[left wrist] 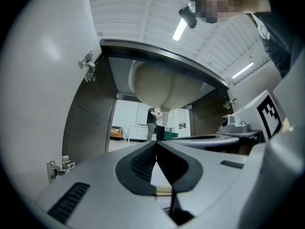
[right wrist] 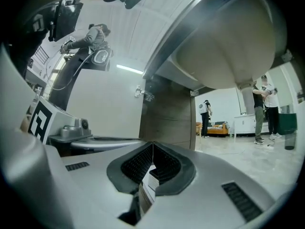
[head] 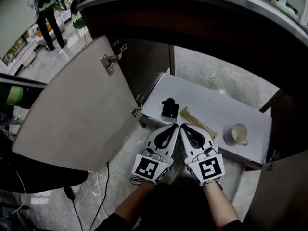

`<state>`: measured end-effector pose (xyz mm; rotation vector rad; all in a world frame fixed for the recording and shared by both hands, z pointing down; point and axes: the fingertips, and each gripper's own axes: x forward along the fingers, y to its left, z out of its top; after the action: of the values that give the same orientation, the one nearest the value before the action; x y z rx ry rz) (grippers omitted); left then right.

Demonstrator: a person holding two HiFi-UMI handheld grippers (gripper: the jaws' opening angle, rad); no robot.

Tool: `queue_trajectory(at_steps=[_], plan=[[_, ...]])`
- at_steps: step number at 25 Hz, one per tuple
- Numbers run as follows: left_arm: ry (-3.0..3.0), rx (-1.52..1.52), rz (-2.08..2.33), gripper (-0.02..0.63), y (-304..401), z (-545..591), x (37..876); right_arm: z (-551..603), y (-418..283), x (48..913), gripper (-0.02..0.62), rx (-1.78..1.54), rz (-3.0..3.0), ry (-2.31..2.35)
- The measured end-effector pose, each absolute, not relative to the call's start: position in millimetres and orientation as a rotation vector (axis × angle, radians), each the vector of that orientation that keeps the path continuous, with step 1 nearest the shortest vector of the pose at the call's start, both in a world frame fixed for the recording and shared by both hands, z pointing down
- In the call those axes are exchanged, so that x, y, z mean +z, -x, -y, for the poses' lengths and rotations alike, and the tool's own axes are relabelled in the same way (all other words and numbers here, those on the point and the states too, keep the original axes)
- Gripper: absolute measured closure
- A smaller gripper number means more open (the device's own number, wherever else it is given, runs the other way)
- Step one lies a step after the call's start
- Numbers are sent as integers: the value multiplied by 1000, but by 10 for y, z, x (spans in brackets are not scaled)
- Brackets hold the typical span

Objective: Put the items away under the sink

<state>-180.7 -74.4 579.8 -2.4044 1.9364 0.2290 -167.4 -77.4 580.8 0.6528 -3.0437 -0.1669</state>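
Pale cabinet door open at 9 o'clock. White desk carries the items. Jaws closed, empty: left hand-held gripper, right hand-held gripper, at its 6 o'clock edge. White ceramic cup at 3 o'clock, right nearer. Beige flat strip, axis 10-to-4, at 1. Black boxy object at 12, left nearer.

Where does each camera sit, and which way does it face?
Head view: on the person's head, facing steeply down into the open cabinet at the white shelf; both forearms, the left gripper and the right gripper show.
Left gripper view: on the left gripper, facing up along its shut jaws at the sink basin underside; the right gripper shows at right.
Right gripper view: on the right gripper, facing up; the left gripper shows at left.
Shared: both gripper views see that basin.
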Motion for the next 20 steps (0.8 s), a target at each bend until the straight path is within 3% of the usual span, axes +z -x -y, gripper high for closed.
queue_trajectory(at_steps=[20], plan=[[2420, 148, -1950, 597, 1570, 640, 5977, 688, 1435, 5971, 561, -189, 3020, -686]])
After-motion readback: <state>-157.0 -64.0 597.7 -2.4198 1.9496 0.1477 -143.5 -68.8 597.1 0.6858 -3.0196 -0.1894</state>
